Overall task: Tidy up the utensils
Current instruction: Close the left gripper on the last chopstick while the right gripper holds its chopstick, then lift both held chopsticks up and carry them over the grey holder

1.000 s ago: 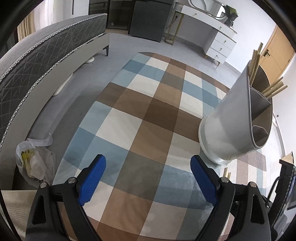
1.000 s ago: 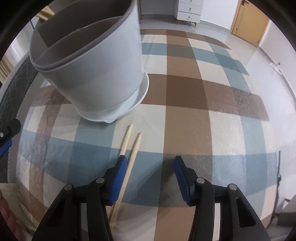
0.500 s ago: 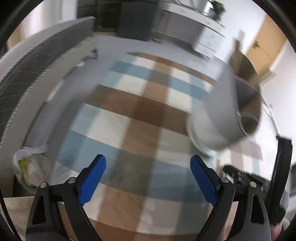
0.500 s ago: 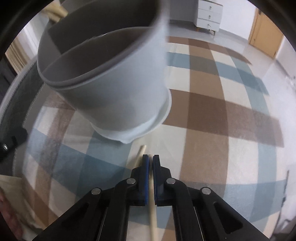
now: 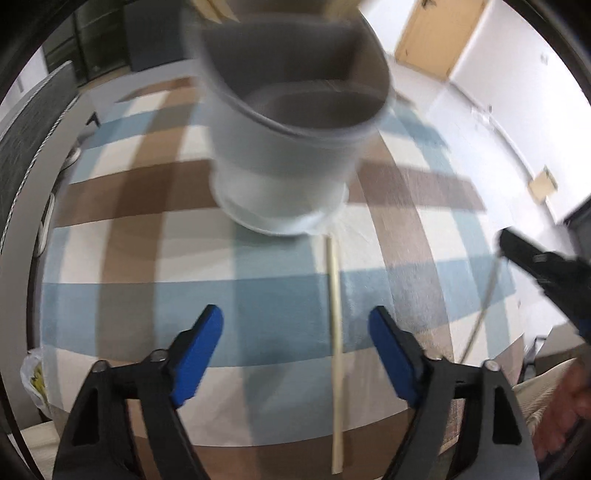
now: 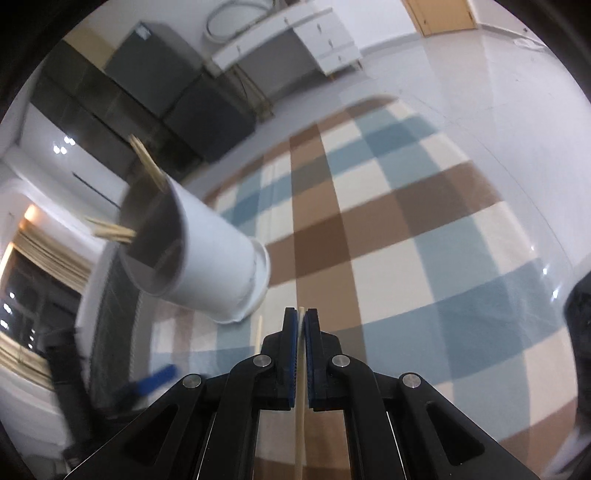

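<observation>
A white utensil holder (image 5: 284,162) with a grey divided inside stands on the checked cloth; it also shows in the right wrist view (image 6: 207,258), with several wooden chopsticks (image 6: 114,232) sticking out. One chopstick (image 5: 337,325) lies on the cloth in front of the holder, between the fingers of my open left gripper (image 5: 295,350). My right gripper (image 6: 301,328) is shut on a second chopstick (image 6: 301,413) and holds it above the cloth. In the left wrist view it is at the right (image 5: 543,269) with the chopstick (image 5: 480,314) hanging down.
The checked blue, brown and cream cloth (image 5: 155,266) covers the table. A grey padded bed edge (image 5: 26,122) runs along the left. A plastic bag (image 5: 33,376) lies at lower left. A white dresser (image 6: 295,33) and a door (image 5: 439,33) stand far back.
My right gripper has closed on one chopstick and lifted it off the cloth. The left gripper has swung right to face the holder and the remaining chopstick.
</observation>
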A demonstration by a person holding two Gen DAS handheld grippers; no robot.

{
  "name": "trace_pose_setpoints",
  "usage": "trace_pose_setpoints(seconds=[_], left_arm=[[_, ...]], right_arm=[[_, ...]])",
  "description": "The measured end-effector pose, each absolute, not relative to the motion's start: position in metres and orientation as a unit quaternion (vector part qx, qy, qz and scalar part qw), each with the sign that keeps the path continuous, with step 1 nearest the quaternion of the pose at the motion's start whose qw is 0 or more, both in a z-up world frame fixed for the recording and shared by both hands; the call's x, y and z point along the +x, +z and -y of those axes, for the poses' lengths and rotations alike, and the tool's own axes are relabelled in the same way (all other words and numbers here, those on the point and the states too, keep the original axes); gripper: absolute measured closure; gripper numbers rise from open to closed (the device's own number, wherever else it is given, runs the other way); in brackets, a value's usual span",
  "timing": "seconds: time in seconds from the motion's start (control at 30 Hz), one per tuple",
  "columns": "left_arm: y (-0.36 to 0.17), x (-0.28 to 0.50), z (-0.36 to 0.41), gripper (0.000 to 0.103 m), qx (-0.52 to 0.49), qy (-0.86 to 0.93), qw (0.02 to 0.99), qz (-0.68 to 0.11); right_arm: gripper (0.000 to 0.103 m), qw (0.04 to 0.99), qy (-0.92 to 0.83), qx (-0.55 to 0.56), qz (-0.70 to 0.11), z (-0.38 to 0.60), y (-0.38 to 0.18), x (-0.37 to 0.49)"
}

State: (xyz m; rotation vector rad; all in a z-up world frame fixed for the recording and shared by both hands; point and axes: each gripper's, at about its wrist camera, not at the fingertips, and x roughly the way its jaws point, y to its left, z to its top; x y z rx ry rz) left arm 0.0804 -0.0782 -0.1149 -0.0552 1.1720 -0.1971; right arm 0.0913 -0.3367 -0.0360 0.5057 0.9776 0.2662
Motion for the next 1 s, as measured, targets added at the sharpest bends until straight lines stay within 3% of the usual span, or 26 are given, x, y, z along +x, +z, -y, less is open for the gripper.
trace_pose_setpoints(seconds=[0.27,0.3,0.33,0.4,0.57,0.67,0.73,0.9,1.0], left_arm=[[-0.132,0.099,0.118,0.032,0.040,-0.063,0.821,-0.566],[-0.134,0.101,0.121,0.035,0.044,-0.062,0.816,-0.572],[-0.136,0.105,0.124,0.048,0.051,-0.057,0.813,-0.577],[-0.139,0.114,0.129,0.058,0.056,-0.061,0.806,-0.587],[-0.142,0.127,0.140,0.059,0.056,-0.067,0.803,-0.589],[-0.142,0.131,0.142,0.072,0.048,-0.076,0.807,-0.584],[-0.142,0.132,0.149,0.101,0.056,-0.094,0.807,-0.581],[-0.135,0.124,0.159,0.102,0.076,-0.124,0.807,-0.572],[-0.113,0.112,0.144,0.102,0.039,-0.129,0.829,-0.543]], right_arm=[[0.100,0.850,0.121,0.266,-0.437,0.359,-0.027,0.079],[0.100,0.848,0.120,0.274,-0.437,0.362,-0.028,0.079],[0.100,0.847,0.119,0.281,-0.436,0.365,-0.029,0.079],[0.100,0.846,0.119,0.288,-0.432,0.367,-0.031,0.079],[0.100,0.837,0.100,0.311,-0.439,0.377,-0.043,0.081],[0.100,0.836,0.090,0.320,-0.435,0.384,-0.043,0.080],[0.100,0.838,0.087,0.321,-0.433,0.386,-0.042,0.079],[0.100,0.846,0.090,0.311,-0.424,0.382,-0.037,0.080],[0.100,0.853,0.094,0.295,-0.420,0.377,-0.033,0.080]])
